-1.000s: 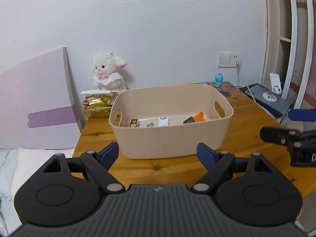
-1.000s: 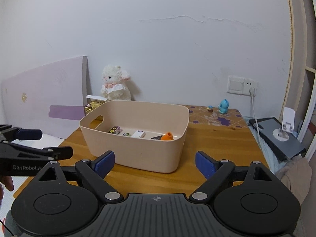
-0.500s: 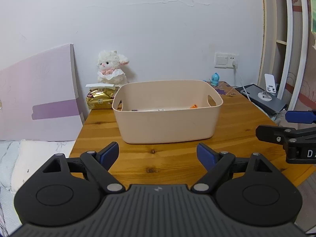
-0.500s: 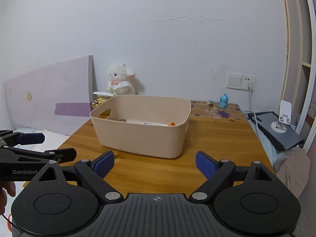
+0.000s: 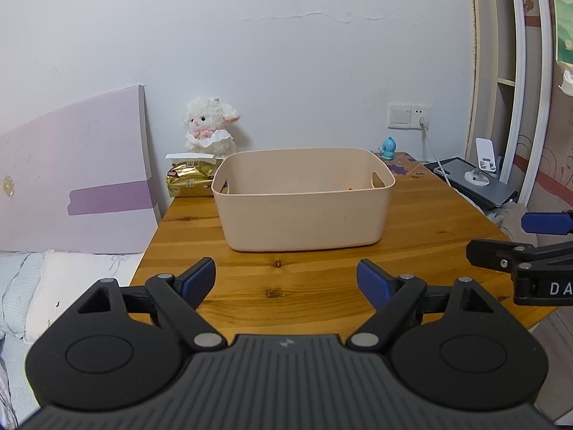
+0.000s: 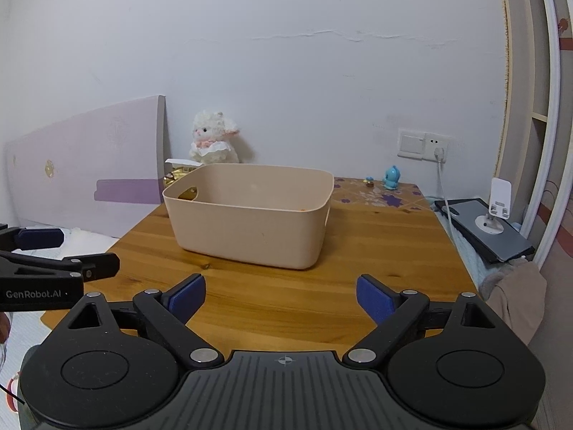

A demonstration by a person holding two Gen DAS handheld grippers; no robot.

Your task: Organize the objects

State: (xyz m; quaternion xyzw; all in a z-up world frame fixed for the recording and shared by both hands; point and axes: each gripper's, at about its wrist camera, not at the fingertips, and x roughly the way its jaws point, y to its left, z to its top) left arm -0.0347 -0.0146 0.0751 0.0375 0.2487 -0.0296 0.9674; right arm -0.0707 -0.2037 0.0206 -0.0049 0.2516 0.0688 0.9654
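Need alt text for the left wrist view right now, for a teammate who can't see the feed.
The open, empty left gripper faces a beige plastic bin standing on a wooden table. A white plush lamb and a gold packet sit behind the bin by the wall. The right gripper shows at the right edge.

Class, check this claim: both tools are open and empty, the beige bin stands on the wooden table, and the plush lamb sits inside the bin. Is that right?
One detail is wrong. The plush lamb sits behind the beige bin, against the wall, not inside it; the left wrist view shows this. The rest holds: the left tool and right tool are open and empty, and the bin stands on the wooden table.
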